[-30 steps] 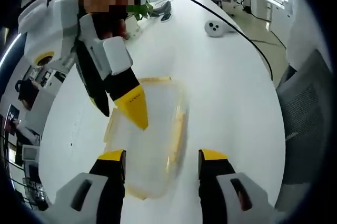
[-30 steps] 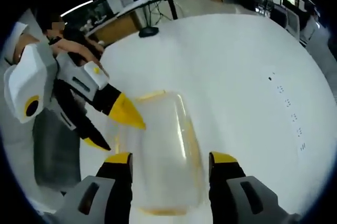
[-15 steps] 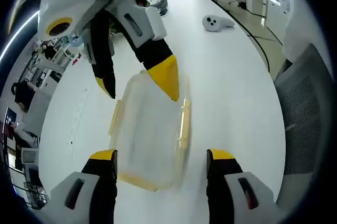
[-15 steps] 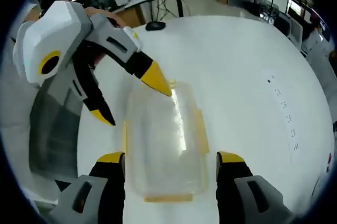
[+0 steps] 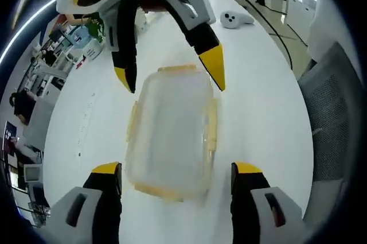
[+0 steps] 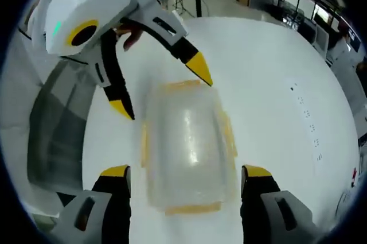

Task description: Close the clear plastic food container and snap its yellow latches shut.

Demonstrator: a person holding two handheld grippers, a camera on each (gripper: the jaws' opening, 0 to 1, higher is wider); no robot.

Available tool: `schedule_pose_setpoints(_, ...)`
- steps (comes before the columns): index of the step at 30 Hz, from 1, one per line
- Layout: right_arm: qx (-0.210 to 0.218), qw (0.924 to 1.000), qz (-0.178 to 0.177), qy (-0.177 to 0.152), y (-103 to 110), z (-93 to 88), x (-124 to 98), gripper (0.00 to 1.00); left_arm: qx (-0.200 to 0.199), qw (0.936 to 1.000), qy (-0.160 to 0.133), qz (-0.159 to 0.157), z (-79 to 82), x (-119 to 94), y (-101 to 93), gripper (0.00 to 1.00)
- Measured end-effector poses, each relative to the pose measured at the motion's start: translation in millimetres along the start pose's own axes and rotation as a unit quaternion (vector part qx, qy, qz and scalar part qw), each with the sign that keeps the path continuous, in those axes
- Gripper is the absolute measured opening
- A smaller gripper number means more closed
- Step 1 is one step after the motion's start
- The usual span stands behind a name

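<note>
We held both grippers, left (image 5: pixel 175 176) and right (image 6: pixel 186 179), jaws apart, over the container (image 5: pixel 171 135); next, we judged, pressing its latches (image 5: pixel 212 130) down.

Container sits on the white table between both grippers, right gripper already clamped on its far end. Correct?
Not clamped. In the left gripper view the right gripper is open, hovering at the far end of the container. It does sit on the white table, between both grippers.

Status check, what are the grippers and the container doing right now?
Left gripper open, right gripper open, facing each other, one at each end of the container, neither gripping. Lid on, yellow latches flared out, apparently unsnapped. White table; nothing blocking.
</note>
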State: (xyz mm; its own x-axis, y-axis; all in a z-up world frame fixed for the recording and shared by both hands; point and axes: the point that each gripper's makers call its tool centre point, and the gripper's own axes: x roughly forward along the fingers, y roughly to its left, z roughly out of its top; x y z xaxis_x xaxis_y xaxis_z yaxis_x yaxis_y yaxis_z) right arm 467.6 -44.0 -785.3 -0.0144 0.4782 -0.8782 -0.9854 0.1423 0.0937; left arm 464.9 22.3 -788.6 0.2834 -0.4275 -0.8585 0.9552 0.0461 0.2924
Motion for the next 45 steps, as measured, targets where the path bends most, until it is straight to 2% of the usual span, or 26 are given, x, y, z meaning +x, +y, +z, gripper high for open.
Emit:
schedule_pose_setpoints(11, -0.002, 0.9995, -0.030, 0.000, -1.5, -8.2, 1.1, 0.83, 0.019, 0.9995, 0.021, -0.012, -7.0, 8.3, 6.2, 0.86)
schedule_pose_setpoints(22, -0.012, 0.9978, -0.065, 0.005, -7.5, -14.3, 6.4, 0.85, 0.030, 0.9991, 0.027, -0.015, -9.3, 18.7, 9.2, 0.88)
schedule_pose_setpoints(31, -0.011, 0.9975, -0.069, 0.005, -7.6, -17.7, 10.7, 0.88, 0.039, 0.9984, 0.036, -0.023, -7.6, 31.3, 11.2, 0.91)
schedule_pose_setpoints(41, -0.018, 0.9973, -0.070, 0.014, -9.8, -23.6, 16.7, 0.87, 0.049, 0.9970, 0.047, -0.035, -8.4, 39.9, 8.1, 0.91)
schedule_pose_setpoints(45, -0.024, 0.9972, -0.068, 0.018, -8.6, -25.3, 18.4, 0.86, 0.044, 0.9964, 0.056, -0.045, -13.4, 43.0, 5.0, 0.88)
